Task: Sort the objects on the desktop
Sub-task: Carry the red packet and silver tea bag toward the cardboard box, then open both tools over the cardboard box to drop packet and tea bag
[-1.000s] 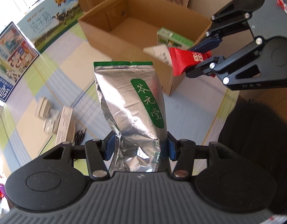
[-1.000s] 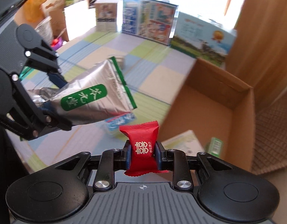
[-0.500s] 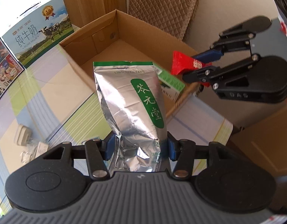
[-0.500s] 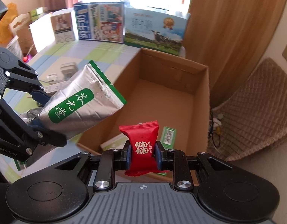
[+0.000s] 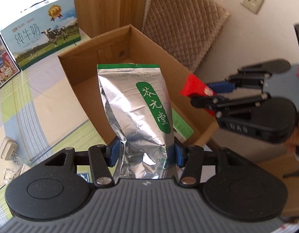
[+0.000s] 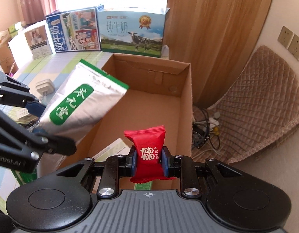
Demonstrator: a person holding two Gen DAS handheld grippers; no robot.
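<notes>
While over box (image 6: 185,89), left gripper (image 5: 145,152) clamps tea pouch (image 5: 137,106); right gripper (image 6: 148,162) clamps candy (image 6: 148,151).

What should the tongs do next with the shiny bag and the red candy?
Probably lower both a little and let go. The left tongs hold the silver tea bag and the right tongs hold the red candy, both already over the open cardboard box.

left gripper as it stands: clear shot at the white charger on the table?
Probably not. The left gripper is shut on the silver tea pouch, so no free fingers. The white charger itself lies uncovered on the table.
</notes>
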